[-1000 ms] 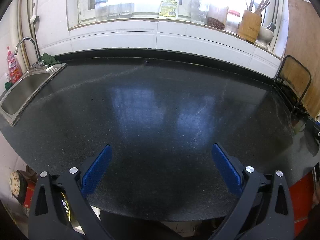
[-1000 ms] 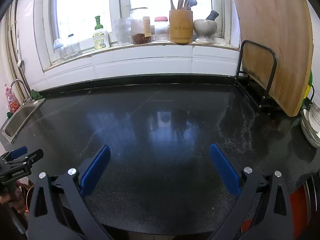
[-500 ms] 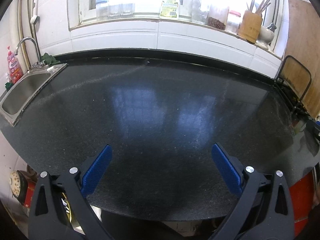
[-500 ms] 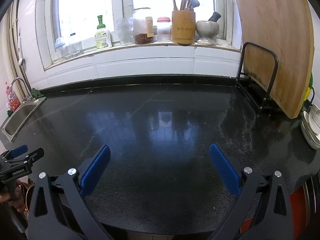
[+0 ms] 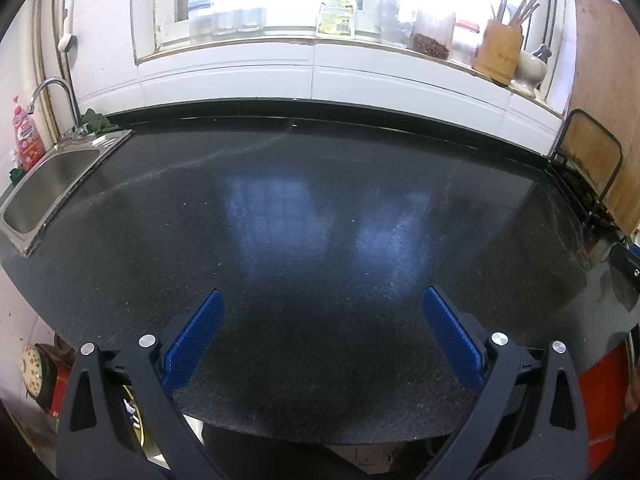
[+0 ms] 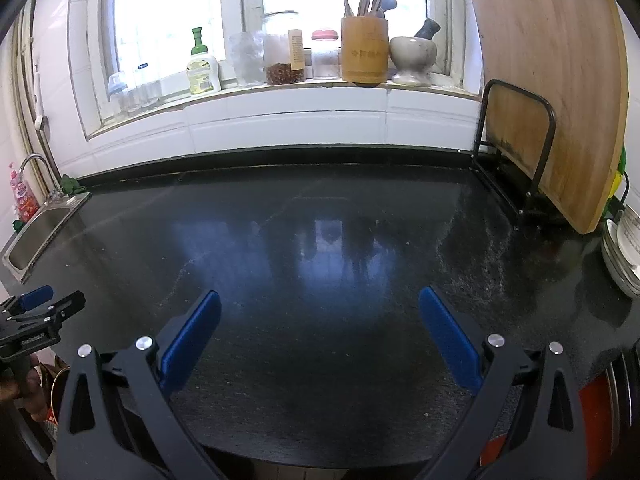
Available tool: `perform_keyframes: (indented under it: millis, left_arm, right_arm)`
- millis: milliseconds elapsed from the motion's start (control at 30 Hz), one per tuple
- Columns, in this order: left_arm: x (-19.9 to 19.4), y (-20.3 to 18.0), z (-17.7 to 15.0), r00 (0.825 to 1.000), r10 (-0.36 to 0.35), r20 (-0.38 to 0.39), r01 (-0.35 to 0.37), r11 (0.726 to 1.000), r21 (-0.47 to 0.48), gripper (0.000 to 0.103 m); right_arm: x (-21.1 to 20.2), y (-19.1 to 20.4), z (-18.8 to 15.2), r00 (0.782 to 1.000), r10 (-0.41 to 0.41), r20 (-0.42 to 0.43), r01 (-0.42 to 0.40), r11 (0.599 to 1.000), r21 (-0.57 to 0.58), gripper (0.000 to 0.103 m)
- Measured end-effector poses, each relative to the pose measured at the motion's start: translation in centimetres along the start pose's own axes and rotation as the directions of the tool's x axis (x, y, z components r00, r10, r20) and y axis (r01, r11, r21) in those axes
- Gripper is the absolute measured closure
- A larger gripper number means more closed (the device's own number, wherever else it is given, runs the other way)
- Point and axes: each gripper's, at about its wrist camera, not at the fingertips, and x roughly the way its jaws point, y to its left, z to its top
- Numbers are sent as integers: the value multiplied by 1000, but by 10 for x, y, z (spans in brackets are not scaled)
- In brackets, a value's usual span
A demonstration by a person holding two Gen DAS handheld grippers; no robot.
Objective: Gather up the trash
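No trash shows on the black countertop (image 5: 320,208) in either view. My left gripper (image 5: 322,312) is open and empty, with blue pads wide apart, held above the counter's front edge. My right gripper (image 6: 320,310) is also open and empty above the counter (image 6: 320,240) front. The left gripper also shows at the far left of the right wrist view (image 6: 36,308), beside the counter edge.
A steel sink (image 5: 44,188) with tap lies at the left. The windowsill holds a soap bottle (image 6: 202,66), jars, a chopstick holder (image 6: 364,54) and a mortar (image 6: 412,60). A wooden cutting board (image 6: 552,80) leans in a black rack at the right. Stacked plates (image 6: 624,256) stand far right.
Both grippers have lifted and tilted slightly; the views shifted a little. Both stay open and empty.
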Motion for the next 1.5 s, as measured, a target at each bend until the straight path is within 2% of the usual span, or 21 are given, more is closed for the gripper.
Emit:
perform_keyframes:
  millis: [800,1267,1500]
  left_arm:
    - [0,1,4,1000,25,3,-25,1000,-3,7]
    - [0,-1,10,1000,-8,2,8,1000,-15,7]
    - [0,-3,12,1000,-1,6,1,1000,-2,7]
  right_arm:
    - [2,-1,0,1000,-2,-4,2,1000,-3,7]
    - [5,0,-1,1000,1,-8,-1,1000,-4,7]
    - [8,-2,1,1000,5,-8,-5,1000,-7,7]
